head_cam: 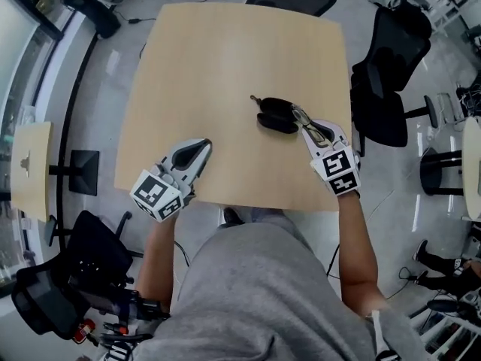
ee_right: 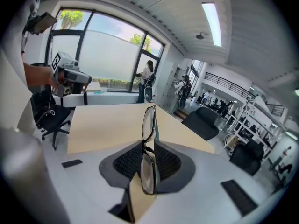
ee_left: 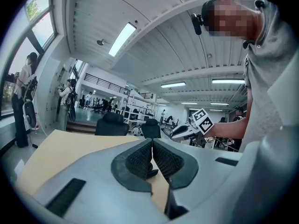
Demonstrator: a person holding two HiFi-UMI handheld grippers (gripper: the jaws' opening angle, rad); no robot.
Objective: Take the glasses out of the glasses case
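One open glasses case (head_cam: 276,116) on the table (head_cam: 225,59); right gripper (ee_right: 147,158) pinches the glasses (ee_right: 149,120) outside it, left gripper (ee_left: 152,157) closed.

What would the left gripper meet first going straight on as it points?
Likely the black office chair beyond the table; the left gripper points level above it, though depth is unclear.

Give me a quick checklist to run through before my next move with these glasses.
1. Glasses gripped by the right gripper: ok.
2. Glasses out of the case: ok.
3. Case lying open on the table: ok.
4. Left gripper shut and empty: ok.
5. Bare table beside the case for setting down: ok.
6. Glasses arms folded: cannot tell.
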